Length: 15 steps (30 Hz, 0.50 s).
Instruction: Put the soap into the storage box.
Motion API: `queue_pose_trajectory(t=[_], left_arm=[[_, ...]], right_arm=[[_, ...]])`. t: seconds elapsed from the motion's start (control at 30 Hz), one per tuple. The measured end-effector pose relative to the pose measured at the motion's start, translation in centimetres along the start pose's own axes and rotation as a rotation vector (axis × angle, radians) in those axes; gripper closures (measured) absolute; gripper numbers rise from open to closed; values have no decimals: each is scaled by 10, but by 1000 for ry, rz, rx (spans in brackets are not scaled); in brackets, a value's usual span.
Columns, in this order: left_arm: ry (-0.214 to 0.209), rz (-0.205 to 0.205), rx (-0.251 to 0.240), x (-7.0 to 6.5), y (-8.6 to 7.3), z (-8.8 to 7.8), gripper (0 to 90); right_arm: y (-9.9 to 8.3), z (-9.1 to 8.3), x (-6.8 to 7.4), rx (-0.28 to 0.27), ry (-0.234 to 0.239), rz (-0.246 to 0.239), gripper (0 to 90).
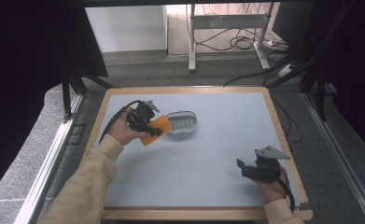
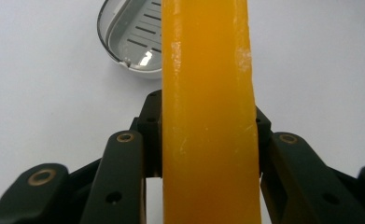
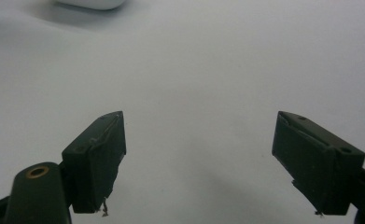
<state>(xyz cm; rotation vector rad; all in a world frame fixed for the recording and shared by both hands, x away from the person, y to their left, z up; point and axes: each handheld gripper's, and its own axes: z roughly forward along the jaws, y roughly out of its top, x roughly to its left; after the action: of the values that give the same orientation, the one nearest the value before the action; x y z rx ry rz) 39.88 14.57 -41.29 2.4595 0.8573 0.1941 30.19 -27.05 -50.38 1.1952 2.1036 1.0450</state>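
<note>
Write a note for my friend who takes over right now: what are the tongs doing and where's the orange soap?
Left tongs: shut on the orange soap bar, held above the table just left of the grey soap dish.
Right tongs: open, nothing between the jaws, low over the table's near right corner.
Done: soap picked up.
Left: the dish looks empty, so the soap probably goes into it; then let go.
</note>
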Motion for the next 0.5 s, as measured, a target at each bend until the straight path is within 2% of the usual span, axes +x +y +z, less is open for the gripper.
queue_pose_trajectory(t=[0.17, 0.5], left_arm=[[13, 13, 9, 4, 7, -1, 624], [10, 36, 19, 3, 18, 8, 624]], right_arm=[[0, 0, -1, -3, -1, 3, 176], [0, 0, 0, 1, -3, -6, 176]])
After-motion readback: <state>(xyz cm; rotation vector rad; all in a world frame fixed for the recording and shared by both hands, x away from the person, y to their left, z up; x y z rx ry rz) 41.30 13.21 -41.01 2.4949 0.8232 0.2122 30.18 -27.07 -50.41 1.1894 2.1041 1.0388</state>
